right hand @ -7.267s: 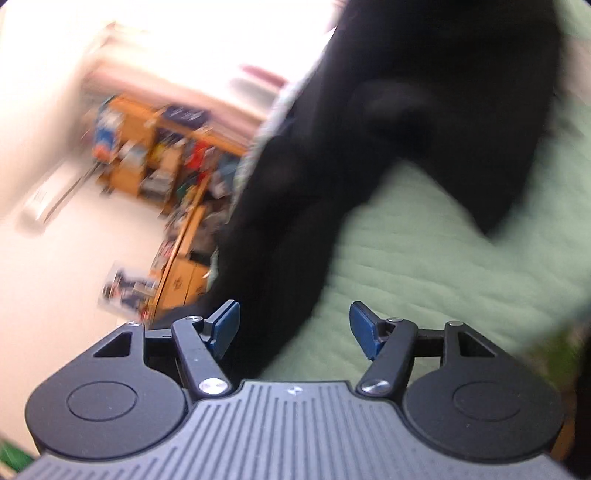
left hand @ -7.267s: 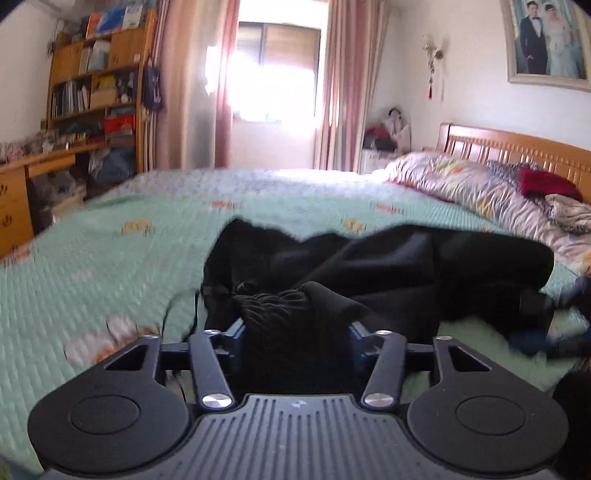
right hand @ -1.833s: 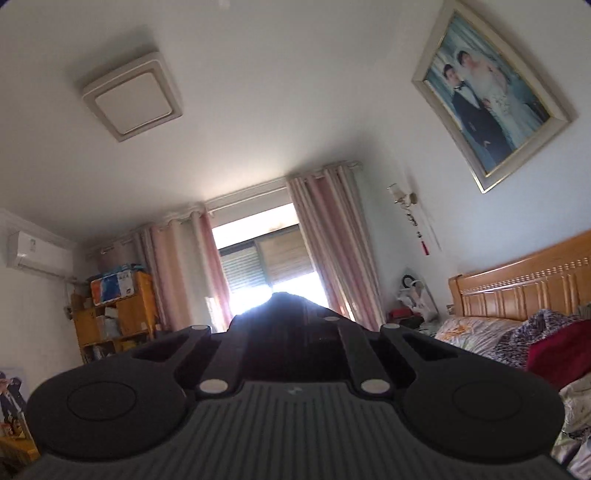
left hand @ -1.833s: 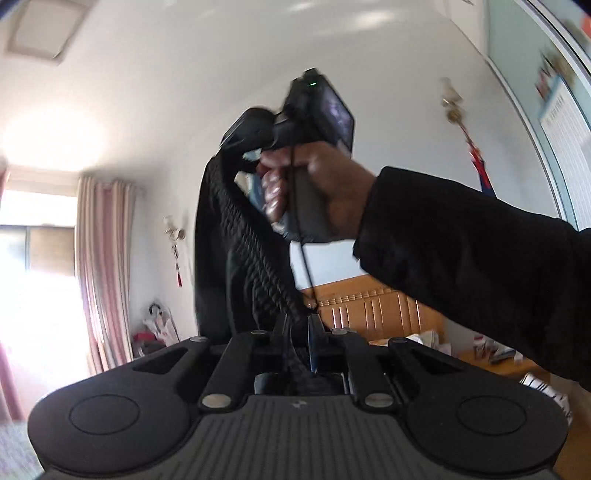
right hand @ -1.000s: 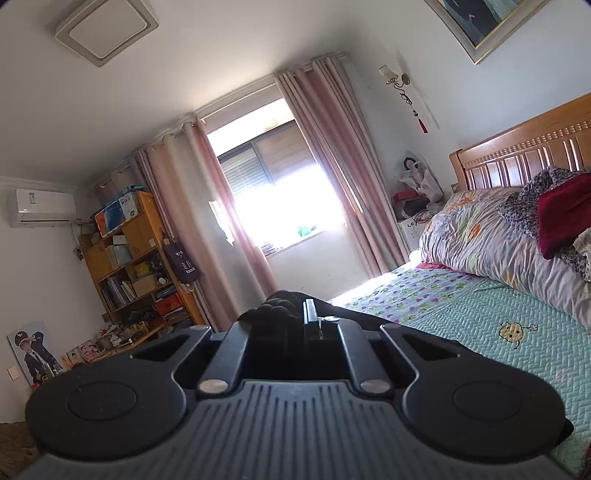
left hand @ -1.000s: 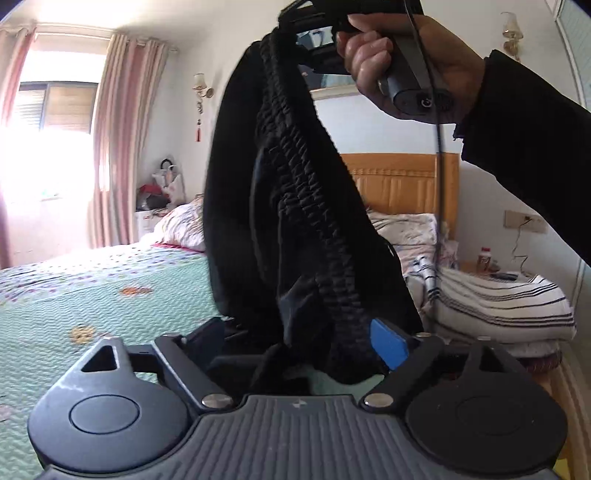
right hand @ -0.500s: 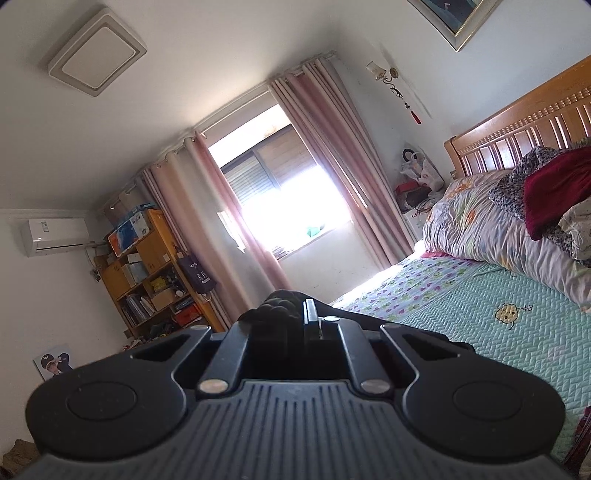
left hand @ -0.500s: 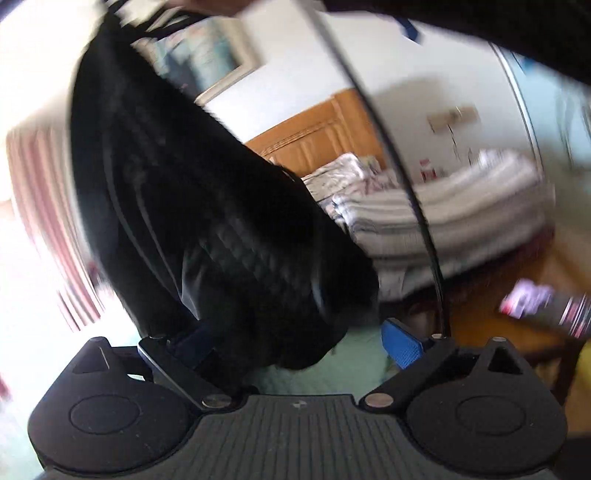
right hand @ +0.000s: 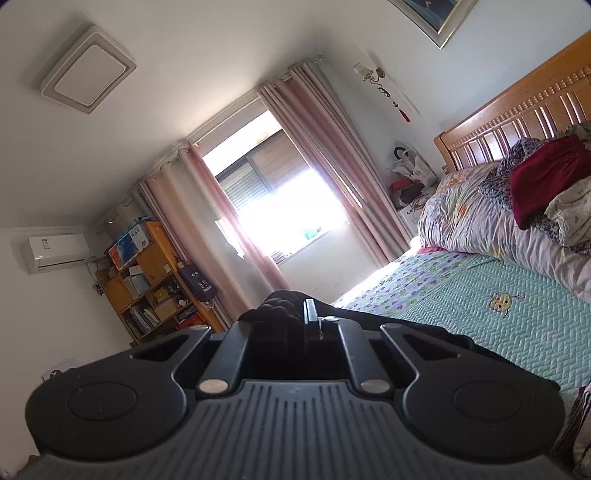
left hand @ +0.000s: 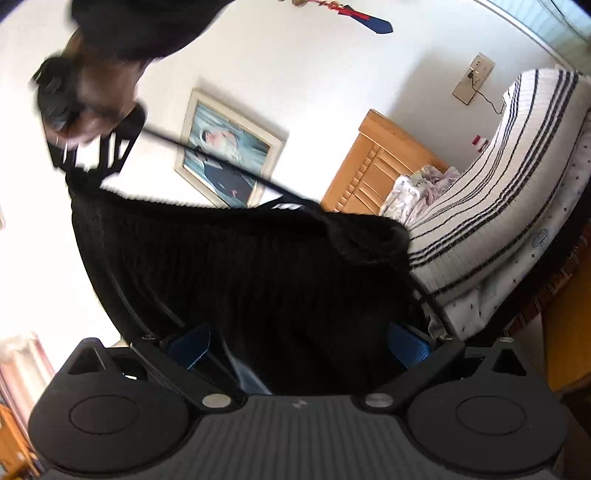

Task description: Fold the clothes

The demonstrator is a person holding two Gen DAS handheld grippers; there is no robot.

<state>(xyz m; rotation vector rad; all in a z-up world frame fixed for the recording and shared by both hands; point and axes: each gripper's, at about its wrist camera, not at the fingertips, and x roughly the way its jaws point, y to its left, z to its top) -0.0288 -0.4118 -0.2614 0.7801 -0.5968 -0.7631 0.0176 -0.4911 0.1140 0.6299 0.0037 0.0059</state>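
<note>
The right gripper (right hand: 310, 321) is clamped on the waistband of the black trousers (left hand: 240, 266), holding them up above the bed (right hand: 498, 306) so they hang straight. The left gripper (left hand: 299, 343) is spread wide around the hanging cloth, probably seeking a second hold.

The left gripper (left hand: 297, 341) has its jaws spread wide, one blue pad (left hand: 192, 345) at eight o'clock and the other at four, with dark cloth hanging loosely in the gap between them and neither pad pressing on it. Seen from the left wrist, the person's right hand (left hand: 86, 96) sits up at eleven o'clock, blurred, wrapped around the grip of the right gripper, a dark sleeve (left hand: 140, 26) above it at twelve. The right gripper (right hand: 308, 319) points level with its jaws drawn together, pinching a fold of black garment (right hand: 275, 308) at its tips.
</note>
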